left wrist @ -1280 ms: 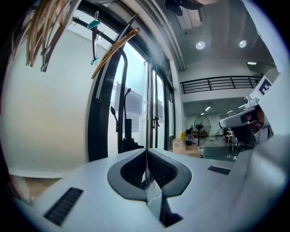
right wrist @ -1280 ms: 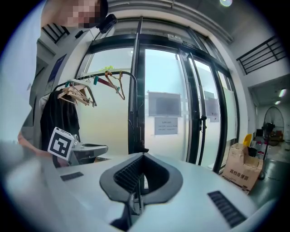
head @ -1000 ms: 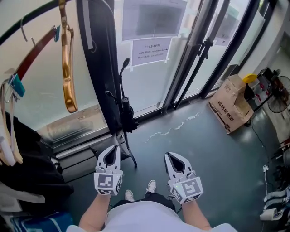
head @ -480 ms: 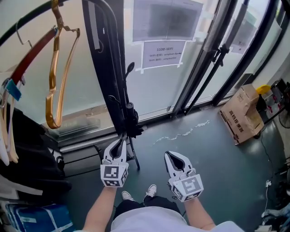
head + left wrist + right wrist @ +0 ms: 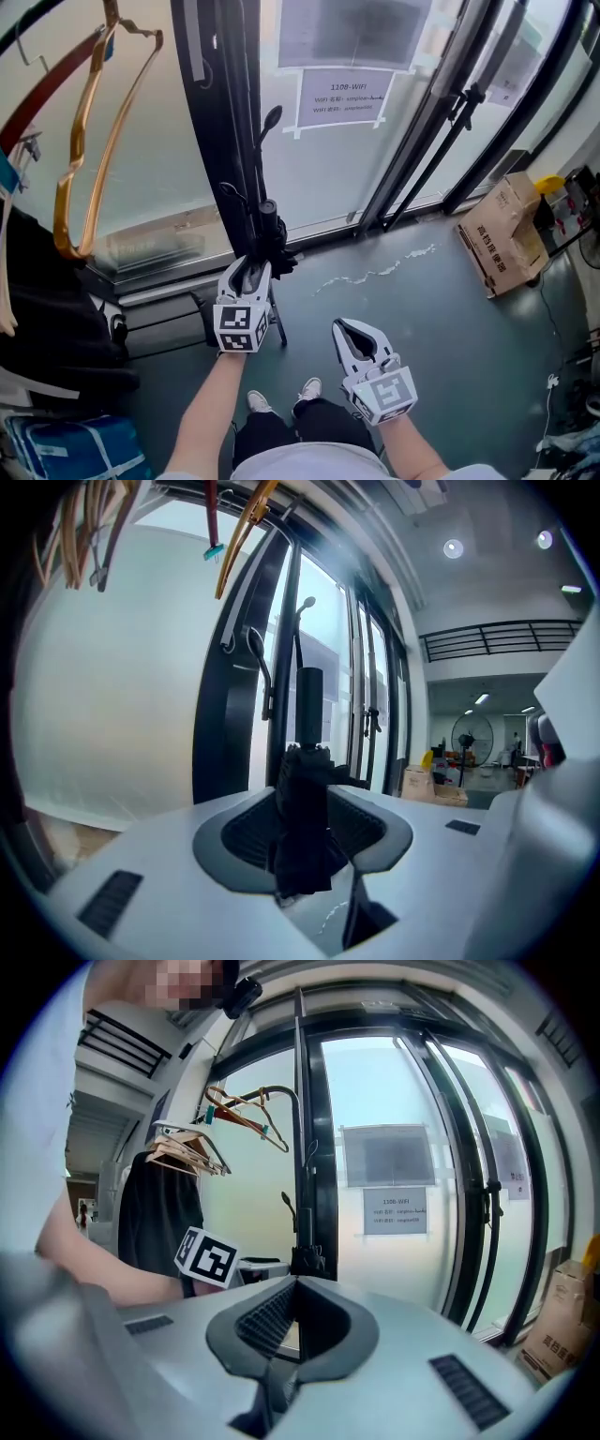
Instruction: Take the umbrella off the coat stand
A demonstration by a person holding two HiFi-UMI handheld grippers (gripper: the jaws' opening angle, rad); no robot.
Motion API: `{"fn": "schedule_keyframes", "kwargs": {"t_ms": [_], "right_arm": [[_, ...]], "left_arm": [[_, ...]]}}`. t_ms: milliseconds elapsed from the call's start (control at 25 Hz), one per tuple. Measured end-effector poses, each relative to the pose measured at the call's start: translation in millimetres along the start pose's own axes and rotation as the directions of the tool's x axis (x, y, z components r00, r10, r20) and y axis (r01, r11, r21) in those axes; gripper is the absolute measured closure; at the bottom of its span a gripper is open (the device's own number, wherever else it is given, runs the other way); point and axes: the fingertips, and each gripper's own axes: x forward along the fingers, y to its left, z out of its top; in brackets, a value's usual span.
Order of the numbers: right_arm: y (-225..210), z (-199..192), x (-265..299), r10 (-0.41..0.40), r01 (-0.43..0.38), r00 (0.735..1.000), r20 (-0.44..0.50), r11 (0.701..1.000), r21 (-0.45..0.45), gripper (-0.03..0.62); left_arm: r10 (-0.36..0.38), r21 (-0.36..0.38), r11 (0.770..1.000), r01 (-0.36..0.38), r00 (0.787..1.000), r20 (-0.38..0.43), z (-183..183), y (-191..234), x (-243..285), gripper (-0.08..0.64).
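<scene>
Blue bag [image 5: 75, 452] far left on the floor, contents not visible. Gold hanger [image 5: 89, 159] hangs above it. My left gripper [image 5: 251, 274] is clamped on the folded black umbrella [image 5: 270, 236], low on its bundle. The umbrella hangs upright against the black coat stand [image 5: 230, 112] by the glass. My right gripper [image 5: 349, 330] sits lower, apart from the umbrella, jaws together and empty. Cardboard box [image 5: 502, 234] far right, contents not visible.
</scene>
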Motion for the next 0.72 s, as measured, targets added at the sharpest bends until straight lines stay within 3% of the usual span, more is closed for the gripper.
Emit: {"fn": "schedule_keyframes", "kwargs": {"t_ms": [280,440,560,720], "right_arm": [[3.3,-18.4,-5.4,-0.001,0.001,1.000,-0.019,1.000,0.003,0.574],[-0.9,-23.9,-8.6,-0.019,0.019,1.000,-0.020,1.000,0.008,0.574],[-4.4,-31.3,-10.4,-0.031,0.032,0.999,-0.028,0.999,0.016,0.574],[-3.0,-40.1,-9.2,-0.036,0.036,0.999,-0.037,0.999,0.018,0.574]], "left_arm": [[-0.025,-0.021,0.999,0.026,1.000,0.010,-11.8,-9.0,33.0,0.206],[-0.064,0.011,0.998,0.063,0.998,0.026,-14.2,-23.3,34.9,0.175],[-0.004,0.049,0.999,0.005,1.000,-0.009,-22.7,-19.4,47.8,0.173],[0.104,0.043,0.994,-0.101,0.992,-0.076,-33.7,-2.1,70.1,0.164]]}}
